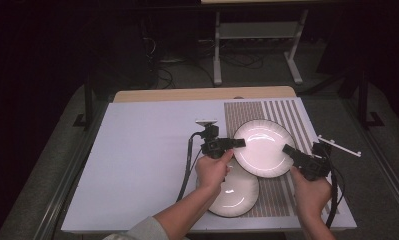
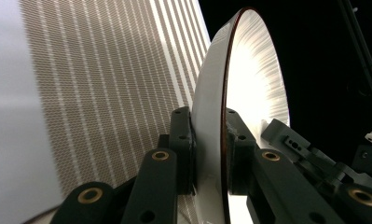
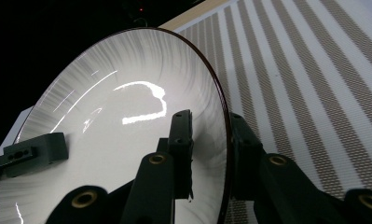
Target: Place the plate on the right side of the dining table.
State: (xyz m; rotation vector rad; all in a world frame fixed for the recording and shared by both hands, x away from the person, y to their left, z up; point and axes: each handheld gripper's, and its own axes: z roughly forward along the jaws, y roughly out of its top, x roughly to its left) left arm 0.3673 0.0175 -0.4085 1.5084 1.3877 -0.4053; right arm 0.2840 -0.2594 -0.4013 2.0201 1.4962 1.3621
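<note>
We hold the upper plate (image 1: 263, 147) with both grippers, one at each side of its rim. The left gripper (image 1: 231, 143) takes the rim on the side away from the striped mat's (image 1: 307, 125) outer edge, and in the left gripper view its fingers (image 2: 181, 140) are clamped on the plate (image 2: 249, 88), one on the underside and one on the glossy face. The right gripper (image 1: 290, 150) does the same on the opposite rim; in the right gripper view its fingers (image 3: 180, 135) are also pressed onto the plate (image 3: 118, 116).

This plate seems to be lifted a little above the mat. It overlaps the far edge of a second plate (image 1: 237, 195), which lies on the mat nearer to us, partly under the left hand (image 1: 213, 169).

We judge that the step in hand is carrying the upper plate with two grips, probably to stack it on the second plate or to take it off from there; which of the two we cannot tell.

The next move calls for keeping both hands at the same height, so the plate stays level. Both grips should stay firm, because the glazed rim may slip. The table (image 1: 147, 165) beside the mat is free for setting it down.
</note>
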